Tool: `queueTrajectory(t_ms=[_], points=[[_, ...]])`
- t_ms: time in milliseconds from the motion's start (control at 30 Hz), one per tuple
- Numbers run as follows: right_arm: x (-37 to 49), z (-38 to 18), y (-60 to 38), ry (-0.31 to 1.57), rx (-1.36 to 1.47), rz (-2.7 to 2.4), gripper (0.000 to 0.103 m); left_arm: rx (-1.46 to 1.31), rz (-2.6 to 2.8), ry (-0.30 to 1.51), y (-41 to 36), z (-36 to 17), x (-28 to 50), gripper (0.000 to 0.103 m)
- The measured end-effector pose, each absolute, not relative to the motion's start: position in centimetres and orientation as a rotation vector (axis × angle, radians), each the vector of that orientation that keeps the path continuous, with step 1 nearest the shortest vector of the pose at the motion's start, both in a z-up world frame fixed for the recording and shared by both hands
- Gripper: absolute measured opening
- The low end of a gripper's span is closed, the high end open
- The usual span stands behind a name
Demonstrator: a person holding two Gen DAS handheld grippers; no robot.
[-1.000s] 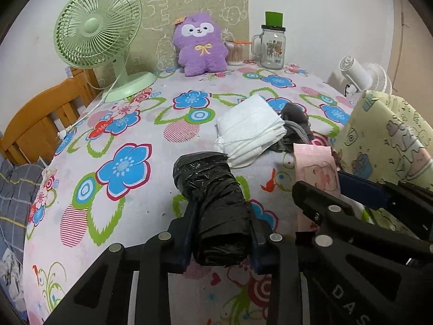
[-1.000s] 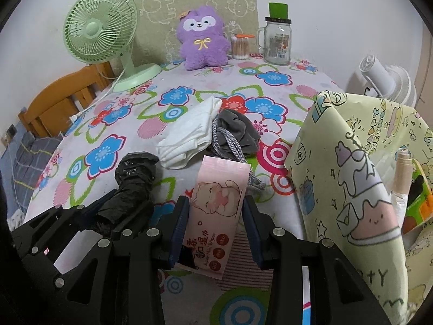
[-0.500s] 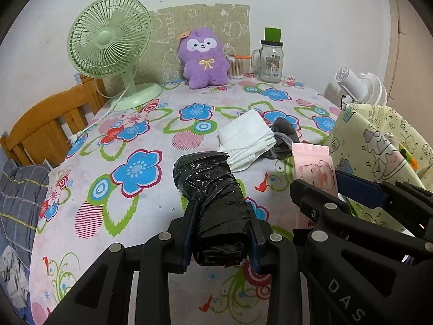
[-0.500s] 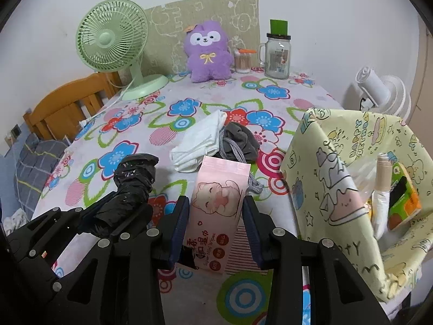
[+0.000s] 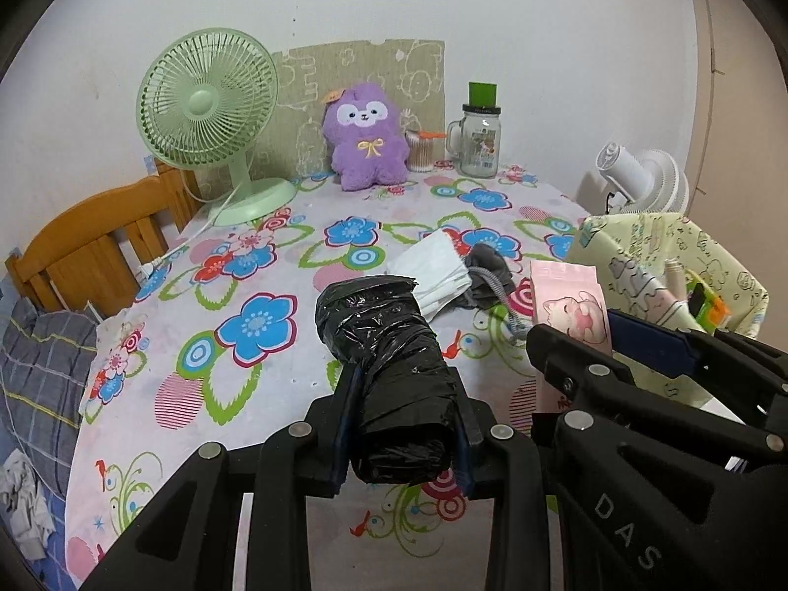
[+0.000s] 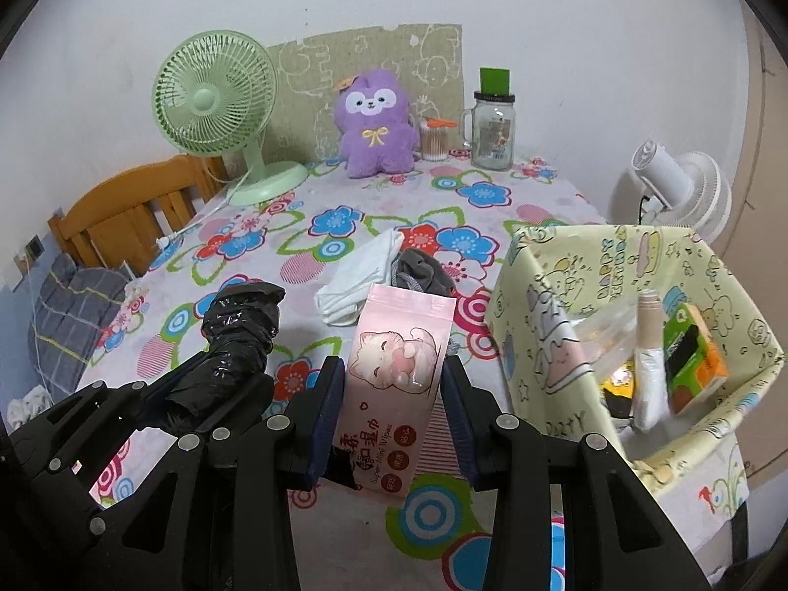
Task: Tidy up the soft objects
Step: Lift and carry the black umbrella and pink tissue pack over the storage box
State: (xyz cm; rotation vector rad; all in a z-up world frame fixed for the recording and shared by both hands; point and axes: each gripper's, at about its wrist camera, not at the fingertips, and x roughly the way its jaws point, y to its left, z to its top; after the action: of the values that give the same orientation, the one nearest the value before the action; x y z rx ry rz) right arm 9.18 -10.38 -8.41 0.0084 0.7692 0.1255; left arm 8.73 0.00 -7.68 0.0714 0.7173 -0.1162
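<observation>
While the left gripper (image 5: 401, 423) clamps a crinkly black plastic roll (image 5: 389, 369) and the right gripper (image 6: 391, 413) a pink wipes pack (image 6: 394, 369), both seem due for the yellow cartoon-print fabric bin (image 6: 546, 305).

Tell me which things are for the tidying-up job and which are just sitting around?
For the job:
black bag roll in the left claw
pink wipes pack in the right claw
white cloth
grey cloth
yellow storage bin

Just sitting around:
green fan
purple plush
glass jar
white fan
</observation>
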Motion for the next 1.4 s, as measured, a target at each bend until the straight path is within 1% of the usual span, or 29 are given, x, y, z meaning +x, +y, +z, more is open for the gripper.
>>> queueTrajectory(t_ms=[800,1400], points=[[5.4,-3.3,-12.6,0.659,0.014,0.103,0.044,0.069,-0.144,0.611,-2.1,-2.8,5.1,0.032],[5.2,-0.5,-15.6,0.621,0.037,0.081,0.044,0.087,-0.173,0.572,-5.1,0.0,5.1,0.032]])
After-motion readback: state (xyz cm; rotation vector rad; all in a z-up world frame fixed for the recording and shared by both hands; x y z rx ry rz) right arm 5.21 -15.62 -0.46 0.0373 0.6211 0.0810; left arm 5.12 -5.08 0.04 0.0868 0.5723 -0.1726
